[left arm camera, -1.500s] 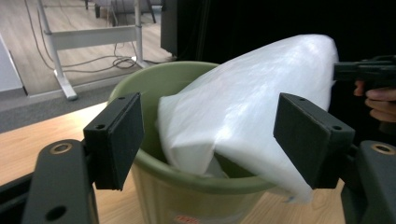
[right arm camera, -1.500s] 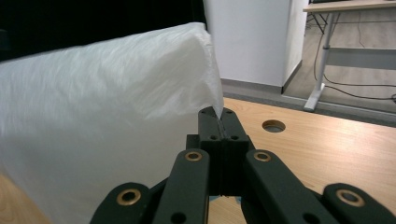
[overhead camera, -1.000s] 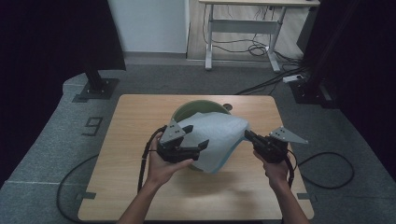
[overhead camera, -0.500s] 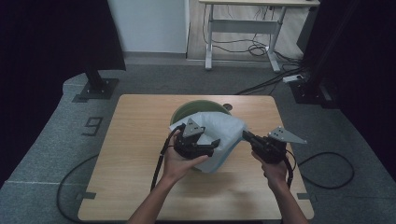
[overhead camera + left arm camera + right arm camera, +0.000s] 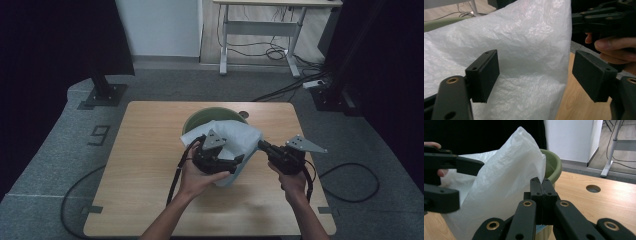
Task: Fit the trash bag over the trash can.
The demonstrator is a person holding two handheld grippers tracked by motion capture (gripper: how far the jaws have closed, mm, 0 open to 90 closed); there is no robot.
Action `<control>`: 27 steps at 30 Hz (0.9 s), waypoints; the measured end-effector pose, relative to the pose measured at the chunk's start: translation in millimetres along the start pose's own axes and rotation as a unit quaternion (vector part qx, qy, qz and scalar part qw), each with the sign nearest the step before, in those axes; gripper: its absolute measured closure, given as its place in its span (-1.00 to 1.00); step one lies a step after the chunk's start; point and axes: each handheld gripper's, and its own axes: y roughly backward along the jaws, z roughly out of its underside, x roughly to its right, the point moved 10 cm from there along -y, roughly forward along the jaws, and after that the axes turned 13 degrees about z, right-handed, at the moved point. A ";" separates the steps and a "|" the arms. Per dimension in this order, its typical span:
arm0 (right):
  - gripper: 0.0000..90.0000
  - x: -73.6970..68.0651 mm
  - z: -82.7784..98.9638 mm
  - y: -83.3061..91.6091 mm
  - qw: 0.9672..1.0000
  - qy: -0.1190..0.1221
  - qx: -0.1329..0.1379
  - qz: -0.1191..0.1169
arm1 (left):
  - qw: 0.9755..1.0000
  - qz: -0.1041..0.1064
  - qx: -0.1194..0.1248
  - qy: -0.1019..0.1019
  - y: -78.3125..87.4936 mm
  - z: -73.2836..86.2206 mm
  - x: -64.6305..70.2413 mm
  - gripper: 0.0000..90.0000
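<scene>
Jaws: right gripper [image 5: 541, 185] pinched shut on thin, crinkly white plastic bag [image 5: 506, 175], light, limp, slippery; left gripper [image 5: 536, 75] just widened, agape around its edge, best grip point.

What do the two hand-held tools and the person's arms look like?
Both the left tool and the right tool are black, with bolted linkage bars, brass-coloured pivots and flat rectangular pads. Each carries a grey three-cornered plate and trails a black cable. The forearms are bare, without sleeves.

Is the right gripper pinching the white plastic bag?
Touching. In the right gripper view, the right gripper has its fingers shut tight on an edge of the white plastic bag.
</scene>
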 end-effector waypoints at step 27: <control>0.87 -2.3 -1.7 6.2 1.000 0.008 0.004 -0.015 | 0.997 0.066 0.021 0.033 6.2 -8.1 -9.3 0.99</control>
